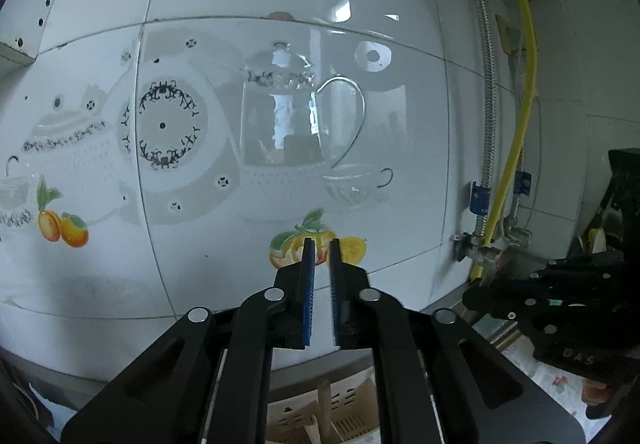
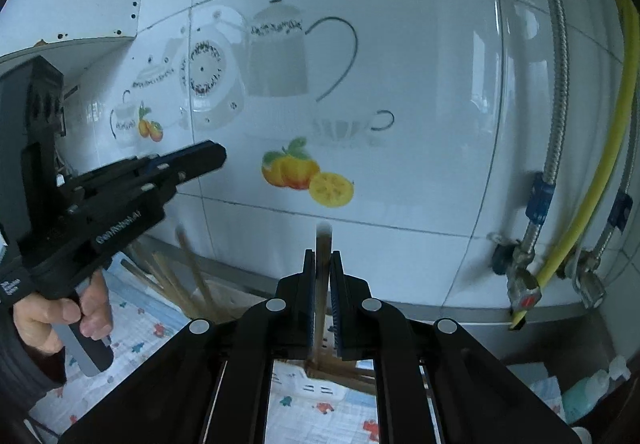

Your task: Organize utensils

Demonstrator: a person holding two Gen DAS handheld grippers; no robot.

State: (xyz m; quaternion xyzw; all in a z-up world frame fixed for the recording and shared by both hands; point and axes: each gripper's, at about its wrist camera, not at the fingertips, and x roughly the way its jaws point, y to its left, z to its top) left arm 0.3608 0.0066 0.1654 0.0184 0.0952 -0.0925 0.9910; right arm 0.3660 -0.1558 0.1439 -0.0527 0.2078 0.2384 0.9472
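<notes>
The left hand-held gripper (image 1: 322, 244) is nearly closed and empty. The right hand-held gripper (image 2: 322, 256) clamps an upright chopstick (image 2: 323, 240), long axis vertical, directly above the holder (image 2: 304, 384) on the surface (image 2: 340, 420).

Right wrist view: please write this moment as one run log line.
right tool: shut on wooden stick | left tool: shut, empty | white slotted basket: below | wall: tiled

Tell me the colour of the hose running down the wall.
Yellow hose, clearest in the right wrist view.
</notes>
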